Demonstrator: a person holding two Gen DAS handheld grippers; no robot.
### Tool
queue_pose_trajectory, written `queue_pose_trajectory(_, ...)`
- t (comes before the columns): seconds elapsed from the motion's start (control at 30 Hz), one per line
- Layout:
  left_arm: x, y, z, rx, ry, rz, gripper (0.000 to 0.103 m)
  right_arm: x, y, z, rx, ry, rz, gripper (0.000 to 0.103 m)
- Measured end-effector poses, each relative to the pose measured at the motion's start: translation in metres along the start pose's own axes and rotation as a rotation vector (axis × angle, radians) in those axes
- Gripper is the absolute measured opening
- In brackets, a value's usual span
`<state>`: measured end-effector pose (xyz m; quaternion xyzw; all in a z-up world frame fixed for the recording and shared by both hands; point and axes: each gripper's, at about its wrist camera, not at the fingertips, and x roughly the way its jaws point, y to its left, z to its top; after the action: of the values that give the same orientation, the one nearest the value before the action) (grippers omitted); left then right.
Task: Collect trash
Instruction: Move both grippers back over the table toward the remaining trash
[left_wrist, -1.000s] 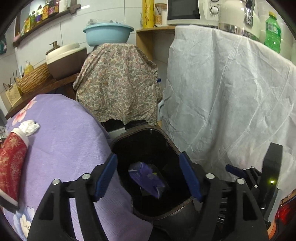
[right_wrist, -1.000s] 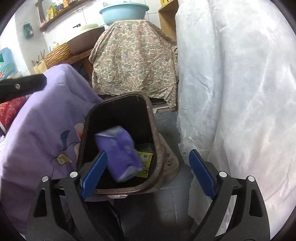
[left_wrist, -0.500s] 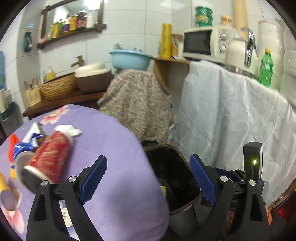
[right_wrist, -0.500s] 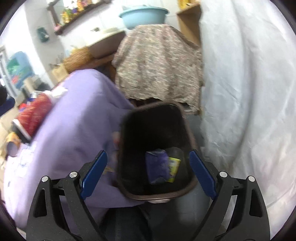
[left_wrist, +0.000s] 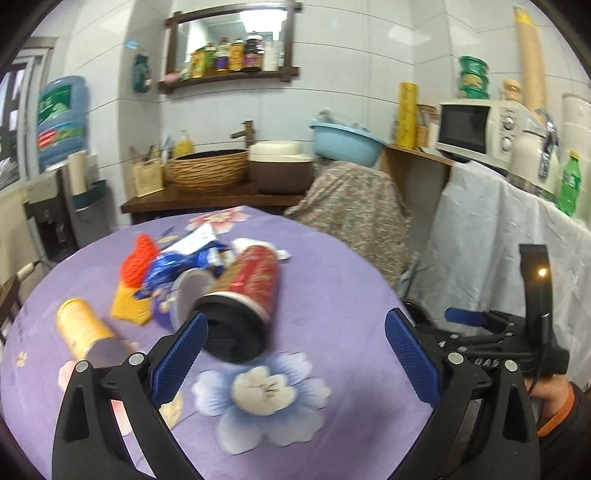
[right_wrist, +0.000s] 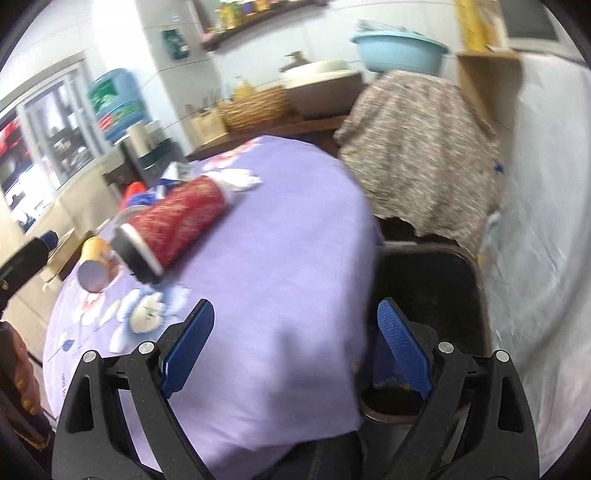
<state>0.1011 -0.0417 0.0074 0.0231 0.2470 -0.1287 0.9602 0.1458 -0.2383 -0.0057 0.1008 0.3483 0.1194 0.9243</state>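
Note:
A red tube can (left_wrist: 243, 291) lies on its side on the purple floral tablecloth (left_wrist: 332, 295), open end toward me. A yellow can (left_wrist: 83, 330), a blue wrapper (left_wrist: 177, 264), an orange net (left_wrist: 136, 258) and a white lid (left_wrist: 190, 291) lie around it. My left gripper (left_wrist: 295, 354) is open and empty, just in front of the red can. My right gripper (right_wrist: 295, 343) is open and empty, above the table edge beside the dark trash bin (right_wrist: 428, 280). The red can (right_wrist: 173, 225) and yellow can (right_wrist: 94, 266) show in the right wrist view.
A white sheet (left_wrist: 498, 236) covers a counter at right, with a microwave (left_wrist: 480, 127) and green bottle (left_wrist: 570, 188). A patterned cloth (left_wrist: 354, 206) drapes a stand under a blue basin (left_wrist: 345, 142). A wicker basket (left_wrist: 207, 171) sits on a wooden shelf behind.
The purple packet fell into the bin. Both grippers swung left from the bin toward the table; the left now faces the trash pile.

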Motion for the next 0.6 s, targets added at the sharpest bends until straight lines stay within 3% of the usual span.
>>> queue_pose_trajectory(0.4, -0.026, 0.126, -0.019, -0.209, 0.020, 0.224, 0.096, 0.021, 0.084, 0.038, -0.156, -0.014, 0.110, 0.089)
queue_pose_trajectory(0.47, -0.029, 0.144, -0.017, -0.247, 0.022, 0.247, 0.096, 0.031, 0.090, 0.047, -0.143, 0.004, 0.123, 0.089)
queue_pose_trajectory(0.6, -0.033, 0.171, -0.014, -0.278, 0.018, 0.294, 0.096, 0.060, 0.088, 0.073, 0.016, 0.090, 0.225, 0.089)
